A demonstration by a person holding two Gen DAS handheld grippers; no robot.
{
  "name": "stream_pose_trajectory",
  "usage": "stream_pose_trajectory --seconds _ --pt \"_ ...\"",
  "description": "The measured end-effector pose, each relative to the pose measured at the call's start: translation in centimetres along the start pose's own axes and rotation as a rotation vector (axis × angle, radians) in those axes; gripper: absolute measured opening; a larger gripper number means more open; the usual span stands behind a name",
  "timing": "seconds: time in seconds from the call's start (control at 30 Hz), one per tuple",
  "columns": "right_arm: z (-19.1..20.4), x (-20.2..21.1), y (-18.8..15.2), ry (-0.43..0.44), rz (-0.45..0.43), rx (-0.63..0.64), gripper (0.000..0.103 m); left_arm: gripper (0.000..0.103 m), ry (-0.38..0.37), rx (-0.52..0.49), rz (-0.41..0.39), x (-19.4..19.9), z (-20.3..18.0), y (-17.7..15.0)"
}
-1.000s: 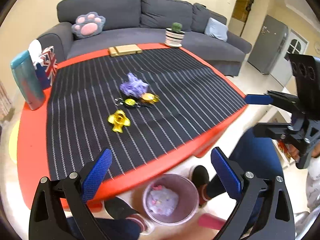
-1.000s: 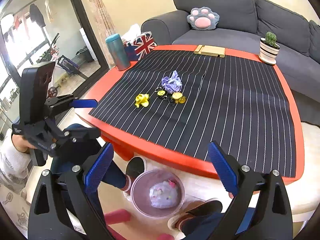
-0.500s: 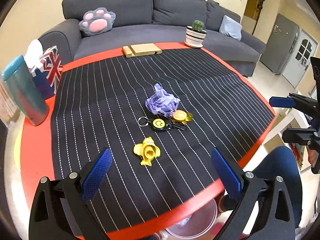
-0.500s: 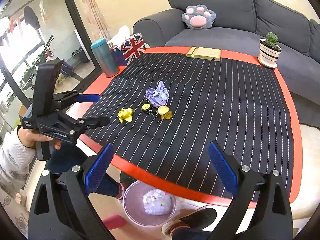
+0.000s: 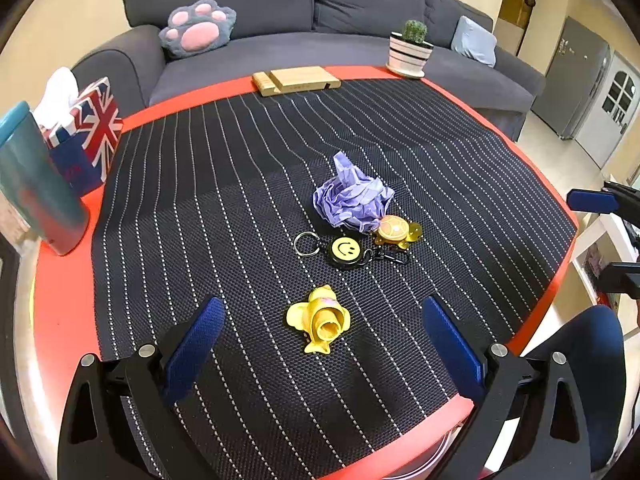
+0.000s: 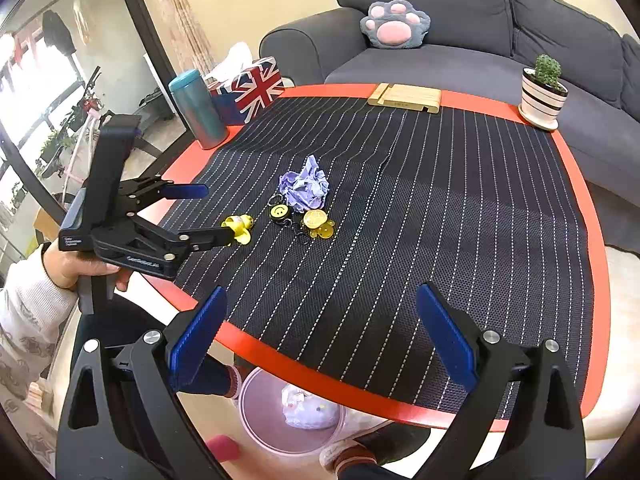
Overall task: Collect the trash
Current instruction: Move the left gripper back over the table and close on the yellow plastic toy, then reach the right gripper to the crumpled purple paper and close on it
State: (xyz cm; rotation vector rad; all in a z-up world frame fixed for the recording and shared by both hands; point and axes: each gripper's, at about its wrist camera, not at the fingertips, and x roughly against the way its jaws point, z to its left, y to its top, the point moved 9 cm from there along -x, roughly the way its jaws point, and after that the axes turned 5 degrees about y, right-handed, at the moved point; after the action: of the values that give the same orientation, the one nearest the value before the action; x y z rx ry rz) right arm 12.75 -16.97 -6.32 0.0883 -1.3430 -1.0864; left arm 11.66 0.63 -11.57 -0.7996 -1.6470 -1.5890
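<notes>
Striped mat (image 5: 224, 208) carries crumpled purple paper (image 5: 352, 198); yellow toy (image 5: 319, 320) at its 6 o'clock sits between left gripper's (image 5: 320, 340) spread jaws; right gripper (image 6: 320, 328) also spread.

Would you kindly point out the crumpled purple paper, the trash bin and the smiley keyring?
Purple paper (image 5: 352, 200), left wrist view, middle of the crumpled wad.
Trash bin (image 6: 256, 428), right wrist view, left wall below the rim.
Smiley keyring (image 5: 345, 248), left wrist view, yellow face.

Crumpled paper (image 5: 351, 200) mid-table (image 5: 64, 304), keychains (image 5: 346, 249) before it, bin (image 6: 292, 414) under table edge
</notes>
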Motion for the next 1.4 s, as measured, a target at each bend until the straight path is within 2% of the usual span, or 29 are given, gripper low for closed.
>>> stream_pose_trajectory --seconds 0.23,0.4,0.53,1.0,1.4 --pt "0.0 0.5 -0.2 -0.011 -0.003 -0.004 0.094 0.093 -0.012 0.003 0.033 -1.0 0.0 -0.3" --pt "-0.3 0.5 -0.2 -0.016 0.001 -0.007 0.094 0.066 -0.028 0.008 0.077 -2.1 -0.1 -0.8" --pt "-0.3 0.6 -0.1 -0.016 0.000 -0.007 0.094 0.036 -0.037 0.009 0.094 -2.5 -0.2 -1.3" --pt "-0.1 -0.6 1.0 -0.014 0.005 0.006 0.094 0.035 -0.043 0.017 0.048 -0.6 0.1 -0.5" --pt "1.2 -3.5 5.7 0.003 0.022 0.090 0.094 0.035 -0.052 0.025 0.011 1.6 0.4 0.0"
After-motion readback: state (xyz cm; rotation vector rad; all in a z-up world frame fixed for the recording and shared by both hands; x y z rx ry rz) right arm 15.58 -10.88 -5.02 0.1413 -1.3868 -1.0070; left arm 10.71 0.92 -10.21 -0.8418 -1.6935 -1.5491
